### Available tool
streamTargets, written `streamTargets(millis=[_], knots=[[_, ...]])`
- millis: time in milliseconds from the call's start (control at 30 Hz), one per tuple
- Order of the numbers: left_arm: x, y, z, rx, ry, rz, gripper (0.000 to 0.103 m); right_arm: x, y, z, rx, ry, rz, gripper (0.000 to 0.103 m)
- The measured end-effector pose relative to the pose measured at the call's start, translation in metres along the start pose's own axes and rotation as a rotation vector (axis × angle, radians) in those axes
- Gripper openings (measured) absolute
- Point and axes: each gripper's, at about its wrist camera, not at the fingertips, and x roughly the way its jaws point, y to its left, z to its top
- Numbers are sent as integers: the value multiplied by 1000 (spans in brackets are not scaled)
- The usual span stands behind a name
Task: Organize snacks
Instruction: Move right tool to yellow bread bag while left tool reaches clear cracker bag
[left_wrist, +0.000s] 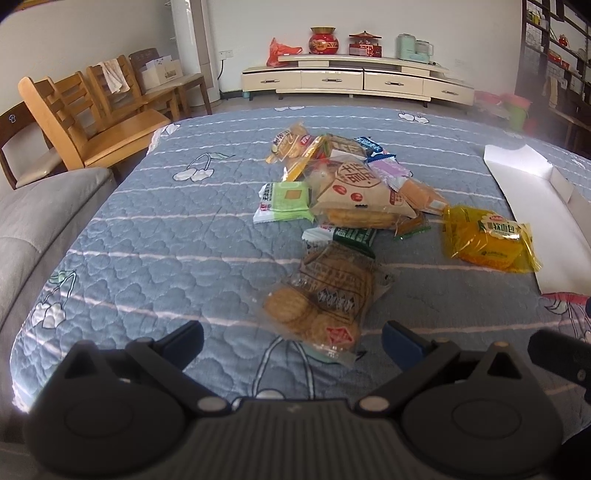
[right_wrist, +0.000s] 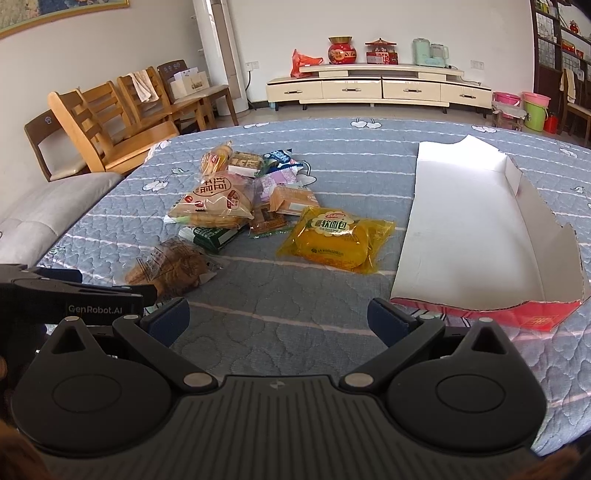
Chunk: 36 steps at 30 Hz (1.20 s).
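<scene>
- Left claw (left_wrist: 291, 341): spread wide, holding nothing, just short of a cookie packet (left_wrist: 325, 299).
- Right claw (right_wrist: 277, 317): spread wide, holding nothing.
- Snack pile (right_wrist: 236, 195): mid-quilt (right_wrist: 332, 166).
- Yellow bread packet (right_wrist: 332, 240): between pile and box (torn, white inside) (right_wrist: 472, 229).

Quilt (right_wrist: 332, 295): stitched cloth, matt, puckered. Snack packs (left_wrist: 347, 192) at 12 o'clock: glossy plastic film, crinkly; yellow pack (right_wrist: 334, 240) see-thru, shiny. Box (right_wrist: 476, 236) at 2 o'clock: matt white card inside, torn edges. Chairs (left_wrist: 92, 122) at 10 o'clock: smooth varnished wood.
</scene>
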Motion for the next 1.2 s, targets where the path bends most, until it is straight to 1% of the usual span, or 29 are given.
streamTargets(millis=[167,300,933,1033,1167,1200], knots=[[5,0,3,9,3,-1,102,3,-1,0,1,6,-1,103],[11,1,5,17,22,-1,102,7,-1,0,2,15,-2,103],[30,-4,14,53,15,-25,102,16,-1,-1,-8,46,-5,103],[33,-3,15,44,18,-55,102,18,-1,3,-52,35,6,103],[39,-4,16,31,20,-73,101,28,-2,20,-203,10,9,103],[40,-4,16,30,20,-69,99,32,-2,26,-239,6,1,103]])
